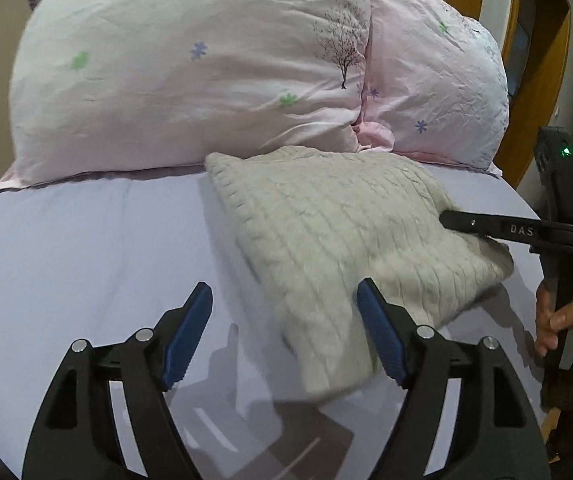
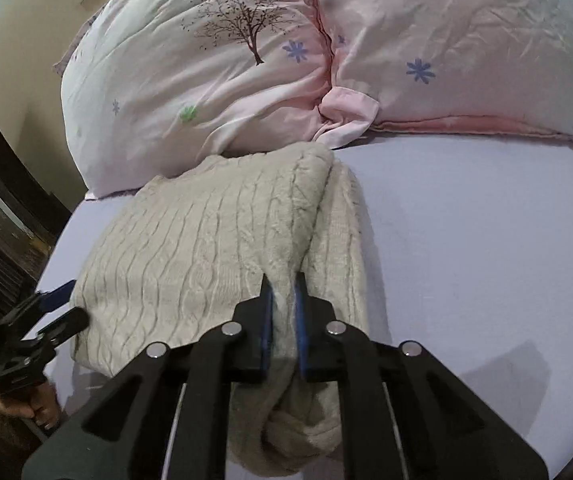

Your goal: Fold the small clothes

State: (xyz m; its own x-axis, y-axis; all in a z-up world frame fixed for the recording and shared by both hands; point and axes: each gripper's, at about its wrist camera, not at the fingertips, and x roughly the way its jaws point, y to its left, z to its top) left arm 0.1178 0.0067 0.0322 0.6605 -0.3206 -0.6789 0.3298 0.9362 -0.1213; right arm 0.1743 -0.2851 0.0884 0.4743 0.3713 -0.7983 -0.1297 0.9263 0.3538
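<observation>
On a bed (image 1: 66, 240) with a lavender sheet, a folded grey cable-knit sweater (image 1: 326, 232) lies just in front of 2 pink floral pillows (image 1: 190, 68). The right gripper (image 2: 284, 308) has its blue-padded fingers (image 2: 267, 320) pinched together on a raised fold of the sweater. The left gripper (image 1: 284, 336) hovers at the sweater's near corner, fingers spread apart, holding nothing.

Bedding and room edges

We see two pale pink pillows (image 1: 190, 76) (image 1: 434, 92) across the top of the frame, printed with trees and small flowers, resting on a lilac sheet (image 1: 86, 248); a wooden frame (image 1: 542, 32) curves at upper right.
</observation>
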